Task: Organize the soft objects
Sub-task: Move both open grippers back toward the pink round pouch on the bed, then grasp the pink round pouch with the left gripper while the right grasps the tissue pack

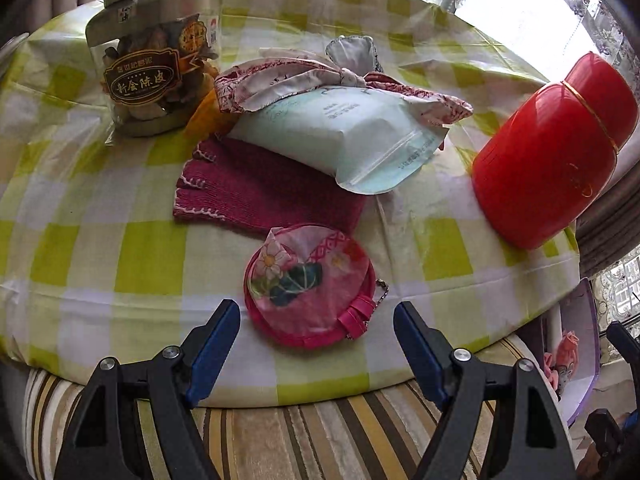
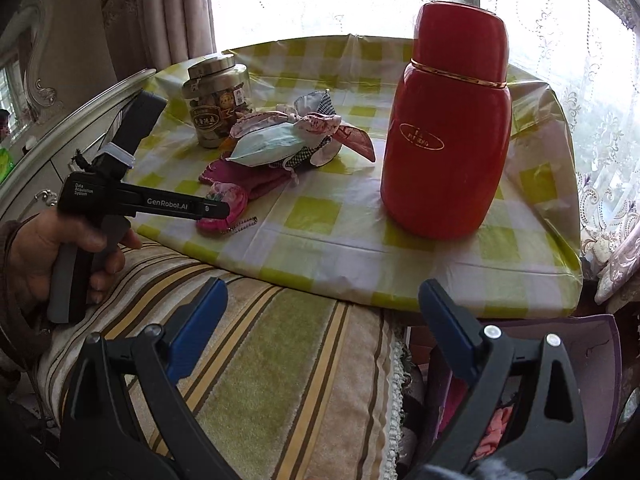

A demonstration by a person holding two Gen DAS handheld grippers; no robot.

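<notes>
A round pink floral coin pouch (image 1: 310, 286) with a small chain lies near the table's front edge. My left gripper (image 1: 316, 320) is open, its blue fingers either side of the pouch's near end, not touching it. Behind it lie a magenta knit glove (image 1: 264, 192), a pale blue soft packet (image 1: 344, 136) and a knotted patterned cloth (image 1: 340, 76). The right wrist view shows the same pile (image 2: 280, 144) and pouch (image 2: 224, 204). My right gripper (image 2: 320, 312) is open and empty, held back over a striped cushion (image 2: 280, 360).
A clear jar of dried peel (image 1: 154, 56) stands at the back left. A tall red flask (image 2: 448, 128) stands at the right. The table has a yellow-green checked cover (image 1: 100, 240). A purple box (image 2: 592, 360) with pink items sits below the table at right.
</notes>
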